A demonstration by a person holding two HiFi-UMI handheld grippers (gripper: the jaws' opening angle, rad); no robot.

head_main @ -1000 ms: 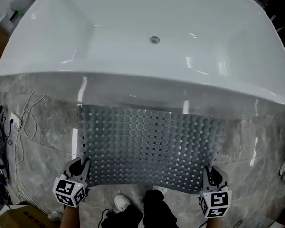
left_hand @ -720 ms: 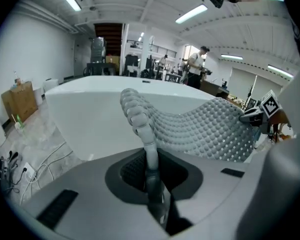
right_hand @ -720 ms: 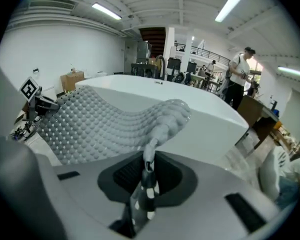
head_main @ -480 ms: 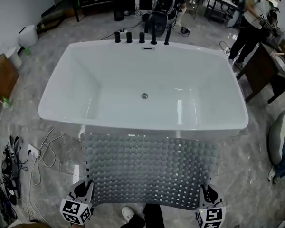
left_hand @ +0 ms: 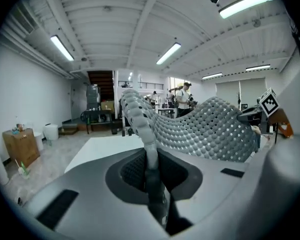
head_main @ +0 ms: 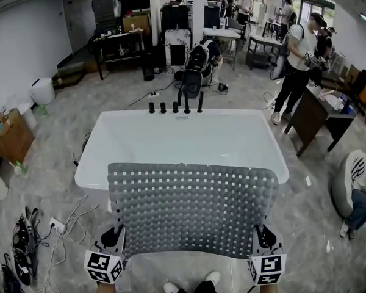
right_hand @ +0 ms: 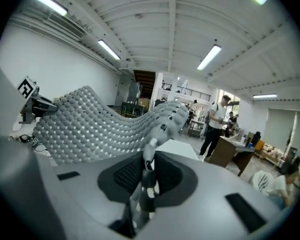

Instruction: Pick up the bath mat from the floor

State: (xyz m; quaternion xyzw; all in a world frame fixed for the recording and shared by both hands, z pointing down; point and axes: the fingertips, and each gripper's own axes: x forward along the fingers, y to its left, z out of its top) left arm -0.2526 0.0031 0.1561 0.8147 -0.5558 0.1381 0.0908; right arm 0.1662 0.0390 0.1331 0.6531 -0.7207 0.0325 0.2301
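Observation:
The grey bath mat (head_main: pixel 192 209), studded with round bumps and small holes, is held up flat in front of me, clear of the floor. My left gripper (head_main: pixel 117 242) is shut on its near left corner and my right gripper (head_main: pixel 262 242) is shut on its near right corner. In the left gripper view the bath mat (left_hand: pixel 200 129) edge runs down between the left gripper (left_hand: pixel 150 171) jaws. In the right gripper view the bath mat (right_hand: pixel 105 126) corner is pinched in the right gripper (right_hand: pixel 149 176). The mat hides the near rim of the tub.
A white bathtub (head_main: pixel 171 140) stands just beyond the mat, with black taps (head_main: pixel 175 106) at its far rim. Cables and a power strip (head_main: pixel 56 226) lie on the marble floor at left. People stand and sit at right, by a brown desk (head_main: pixel 314 118).
The mat has been raised from low beside the tub to a spread, lifted position. The head view has tilted up, so the room behind the tub now shows.

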